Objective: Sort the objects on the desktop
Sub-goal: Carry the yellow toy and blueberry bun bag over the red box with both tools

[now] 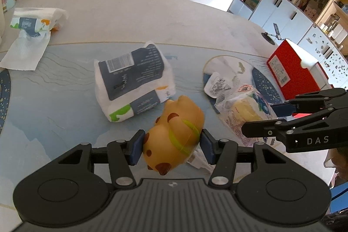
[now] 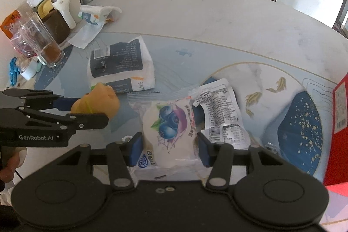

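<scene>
Tissue pack (image 1: 132, 82) beyond the gripped toy (image 1: 174, 134).

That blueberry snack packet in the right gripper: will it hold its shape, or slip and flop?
The blueberry packet is probably floppy at its edges: its clear film wrinkles beyond the pads of the right gripper. The round cake inside looks soft, so a hard squeeze could crush it. The film is glossy and may be slippery. It looks light for its size.

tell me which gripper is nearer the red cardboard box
Right. The right gripper, shut on the blueberry snack packet, is beside the red cardboard box; the left gripper, holding the orange toy cat, sits farther away.
</scene>
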A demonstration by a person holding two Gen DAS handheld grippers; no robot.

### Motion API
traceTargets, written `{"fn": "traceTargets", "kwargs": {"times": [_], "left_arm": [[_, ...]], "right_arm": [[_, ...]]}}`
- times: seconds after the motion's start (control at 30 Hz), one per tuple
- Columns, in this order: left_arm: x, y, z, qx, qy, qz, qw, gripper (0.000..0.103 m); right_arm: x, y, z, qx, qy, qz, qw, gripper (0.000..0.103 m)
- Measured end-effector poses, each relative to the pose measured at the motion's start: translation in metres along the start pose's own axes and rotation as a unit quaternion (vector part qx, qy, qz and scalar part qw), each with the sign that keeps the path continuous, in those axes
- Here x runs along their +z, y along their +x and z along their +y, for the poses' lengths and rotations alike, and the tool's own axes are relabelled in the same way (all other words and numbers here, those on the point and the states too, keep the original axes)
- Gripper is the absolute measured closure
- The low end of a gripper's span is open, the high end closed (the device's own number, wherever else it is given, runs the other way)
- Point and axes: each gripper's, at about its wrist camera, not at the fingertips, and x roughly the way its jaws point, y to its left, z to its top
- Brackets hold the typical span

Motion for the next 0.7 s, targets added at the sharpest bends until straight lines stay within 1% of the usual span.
{"fn": "traceTargets", "kwargs": {"times": [0.33,0.7], "left_arm": [[-0.002,-0.015,-0.027,-0.014,0.006,-0.006,0.9999,0.050],[-0.002,-0.020,-0.067,-0.028,0.024,-0.006,0.9993,0.050]], "right_arm": [[-0.011,-0.030,-0.005,0.015,0.009,-0.021,1.000,0.053],[-0.032,-0.067,-0.033,0.008,0.028,-0.038,0.999,0.053]]}}
